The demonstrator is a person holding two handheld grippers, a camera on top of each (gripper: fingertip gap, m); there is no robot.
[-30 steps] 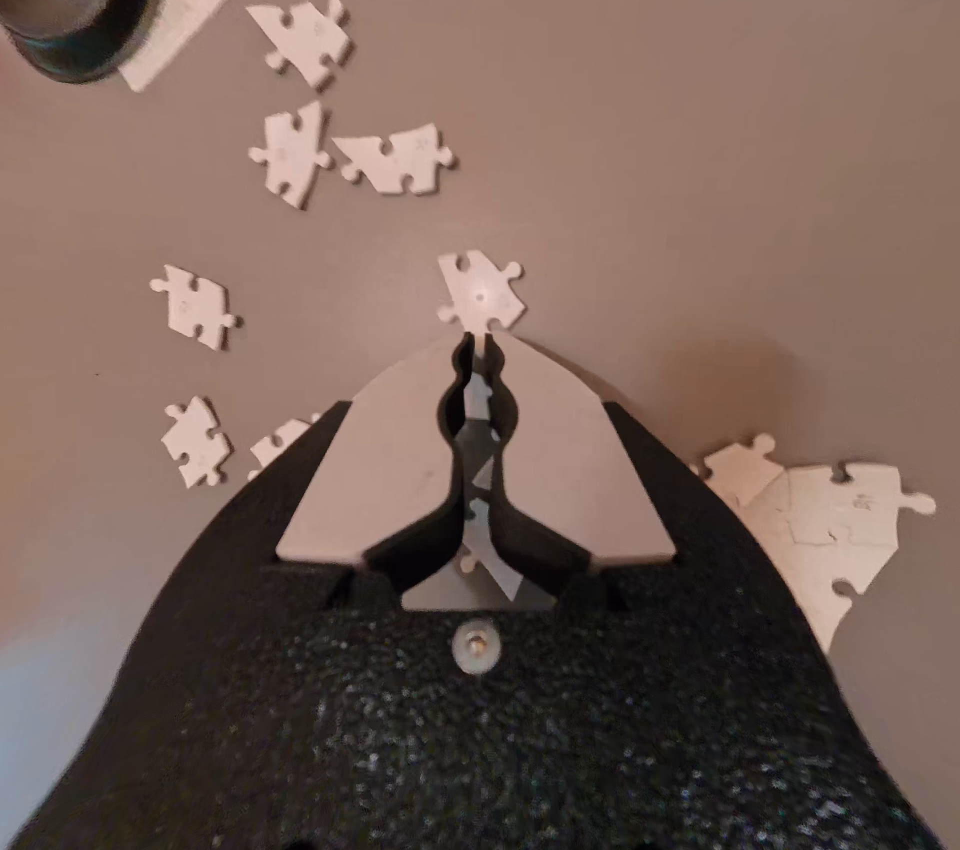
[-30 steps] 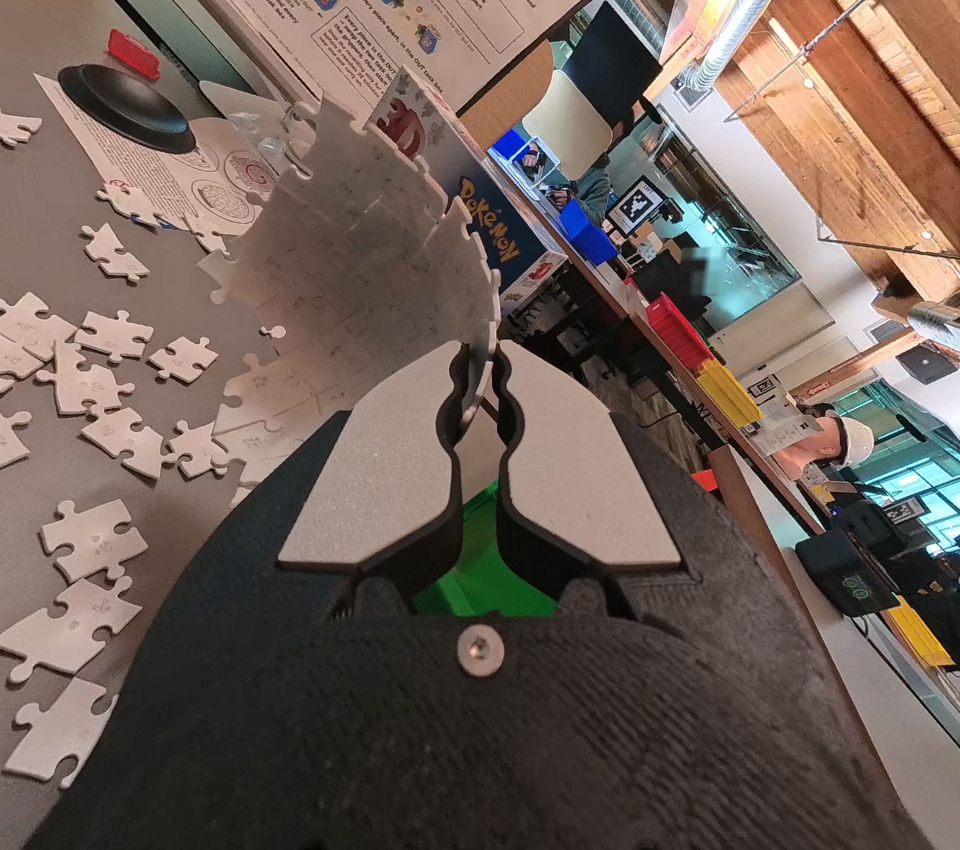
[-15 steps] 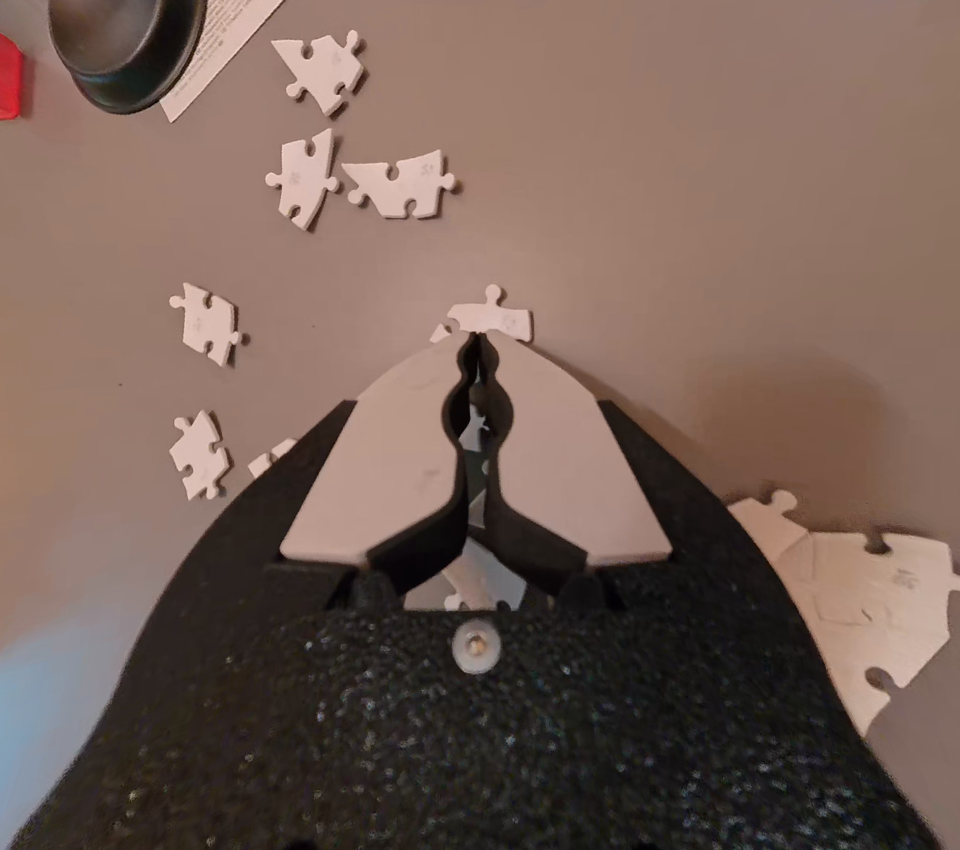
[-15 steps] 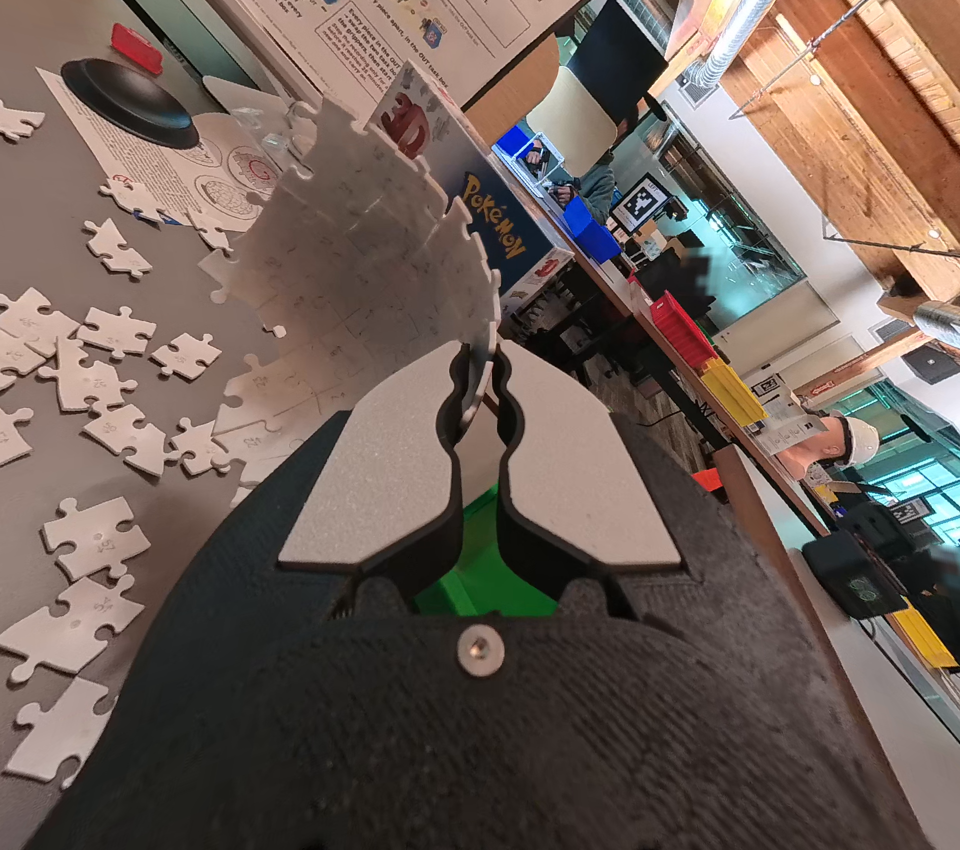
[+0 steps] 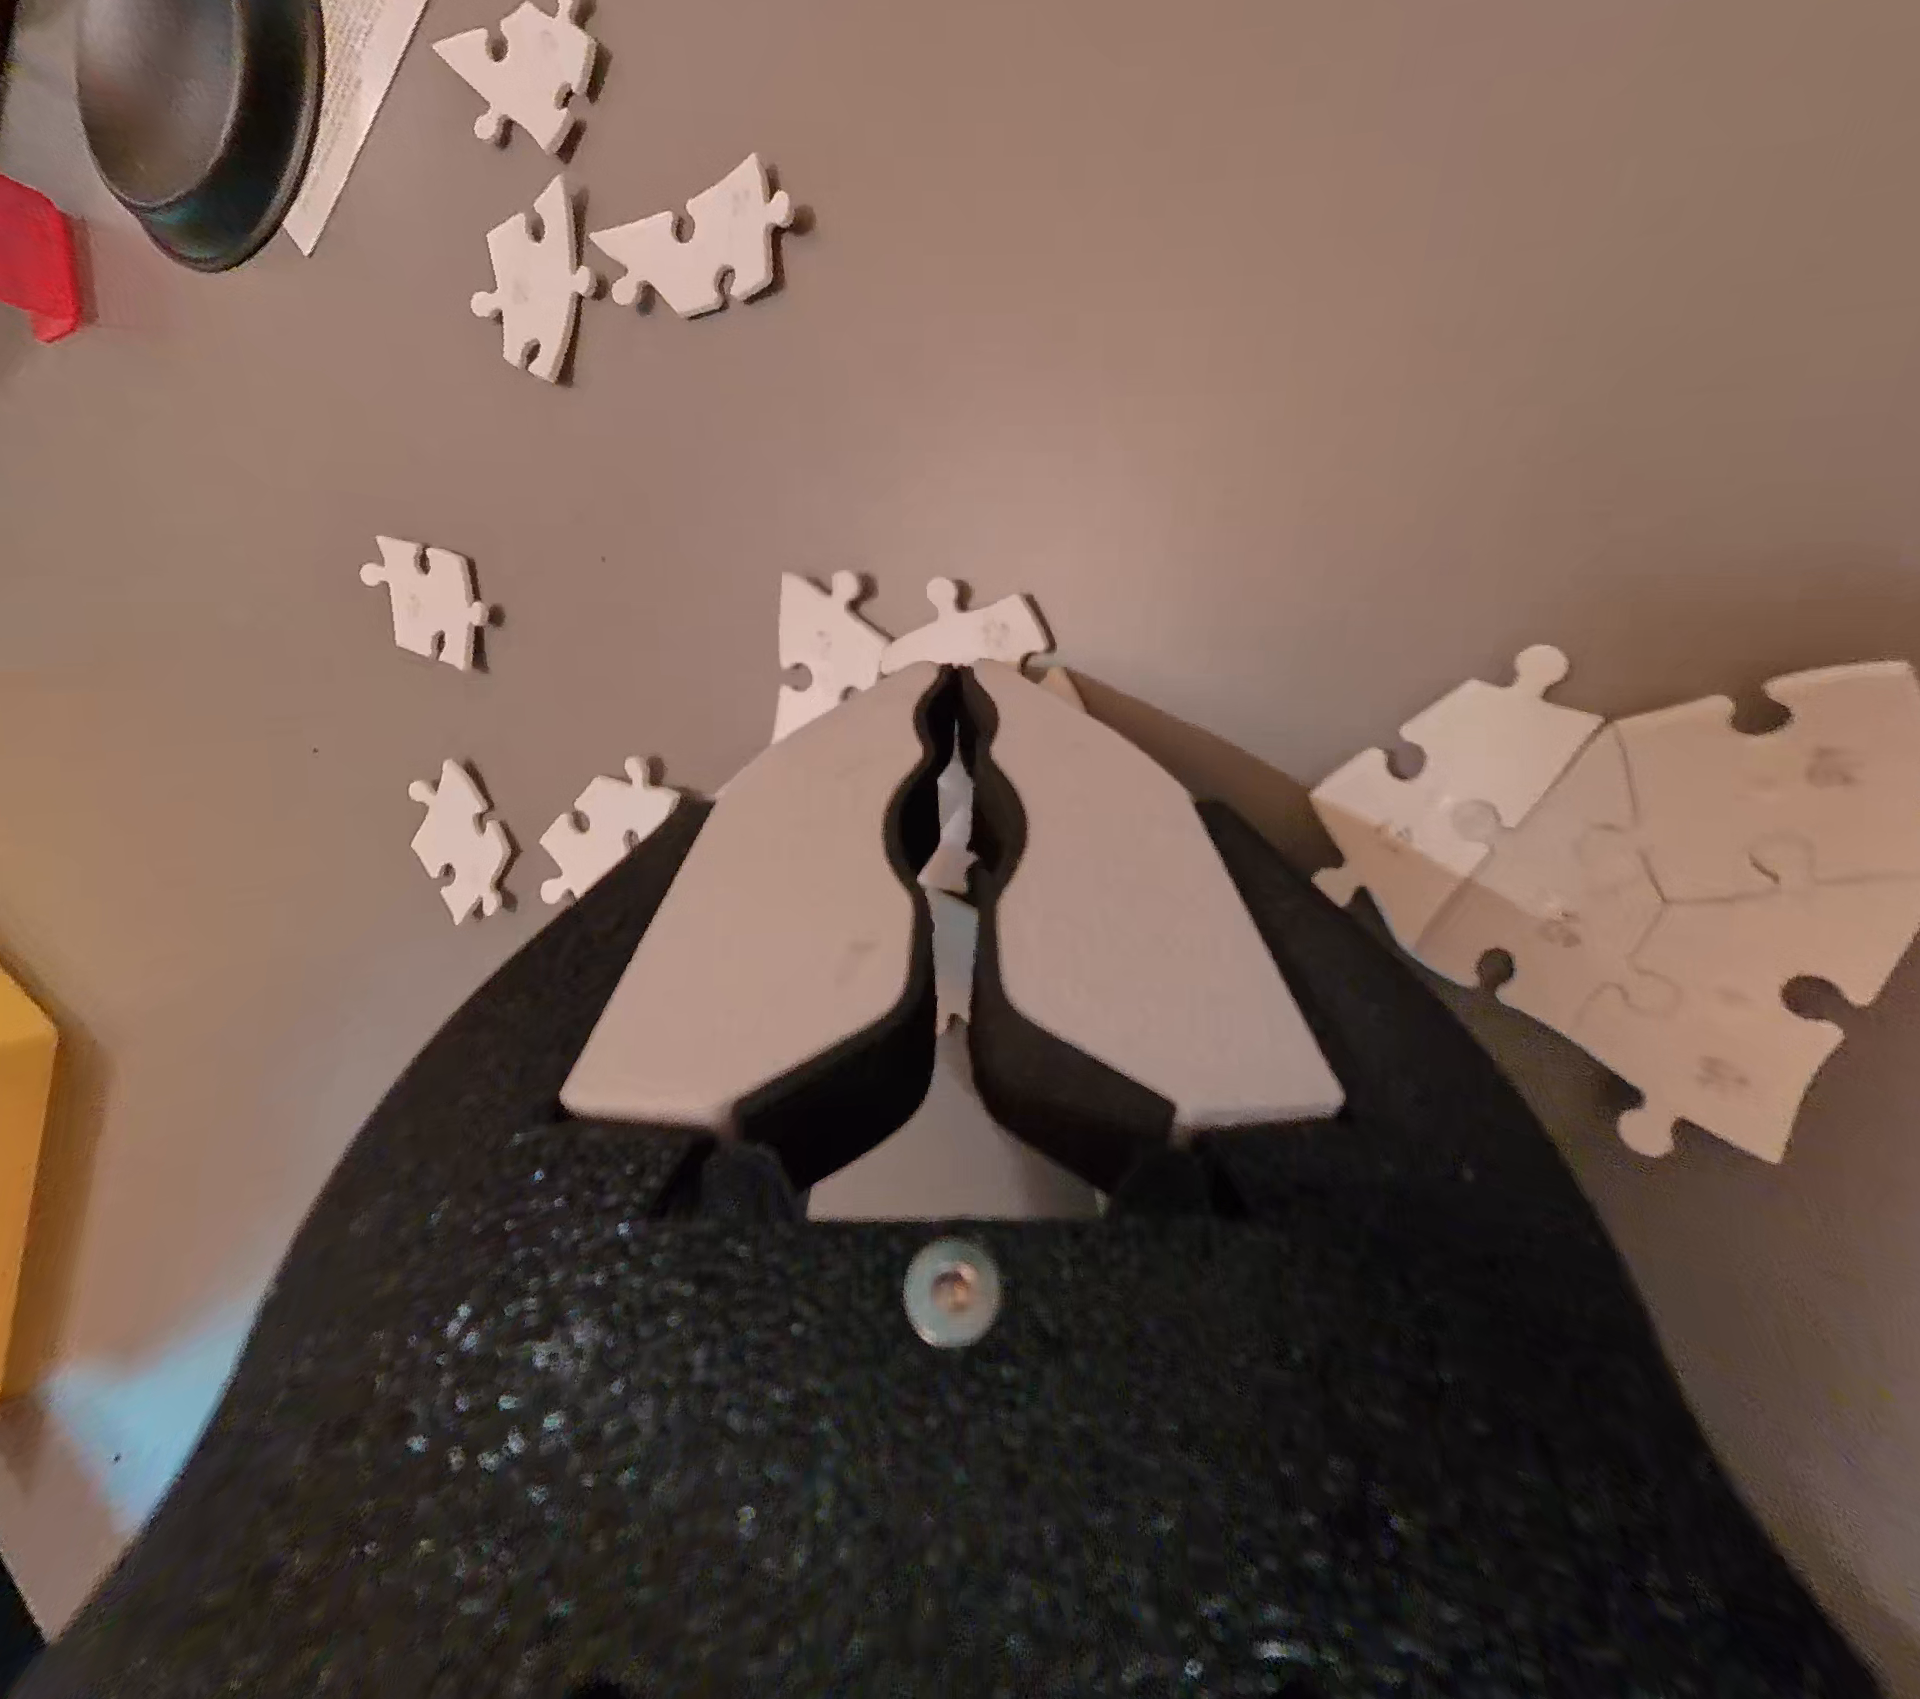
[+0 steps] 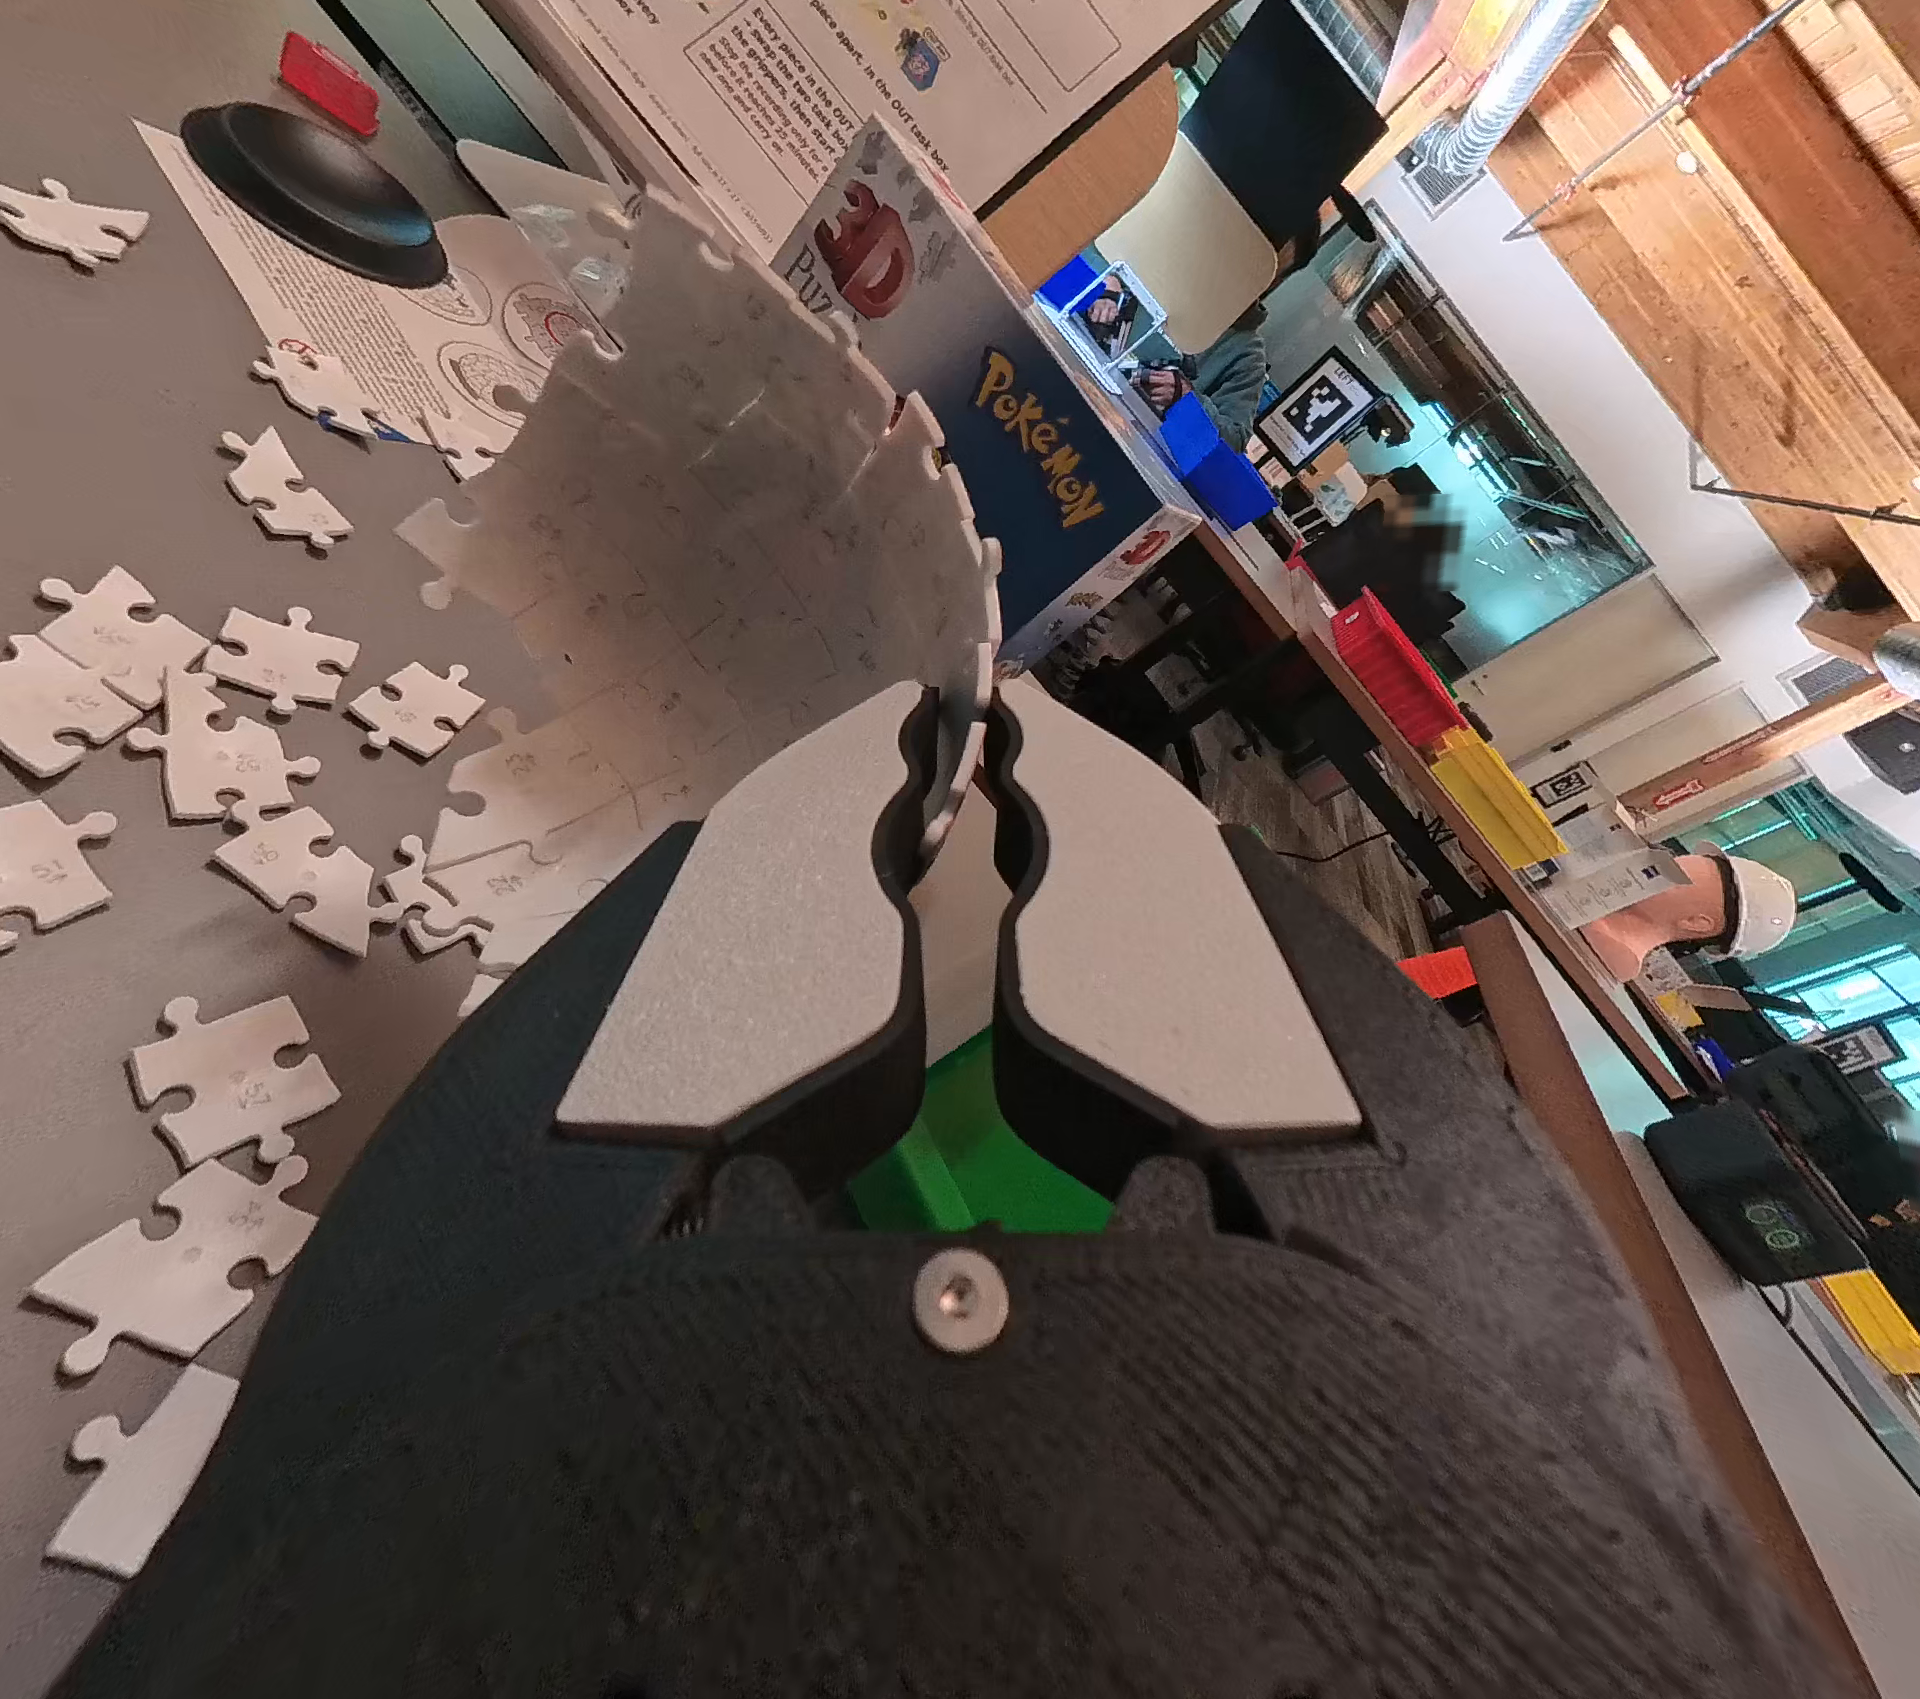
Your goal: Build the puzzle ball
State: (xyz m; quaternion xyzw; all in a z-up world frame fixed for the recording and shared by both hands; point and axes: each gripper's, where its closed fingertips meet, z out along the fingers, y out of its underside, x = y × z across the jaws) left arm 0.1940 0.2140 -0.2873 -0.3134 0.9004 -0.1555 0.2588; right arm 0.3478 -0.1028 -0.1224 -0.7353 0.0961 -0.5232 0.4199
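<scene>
My left gripper [image 5: 957, 693] was clamped on a white puzzle piece [image 5: 971, 633] at 12 o'clock, thin & light, I think. My right gripper [image 6: 961, 699] pinched the curved puzzle shell [image 6: 707, 569] by its rim; prob. fragile.

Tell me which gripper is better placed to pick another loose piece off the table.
Left, probably: the left gripper points down at the loose pieces, though it already pinches a white puzzle piece. The right gripper clamps the curved puzzle shell.
</scene>
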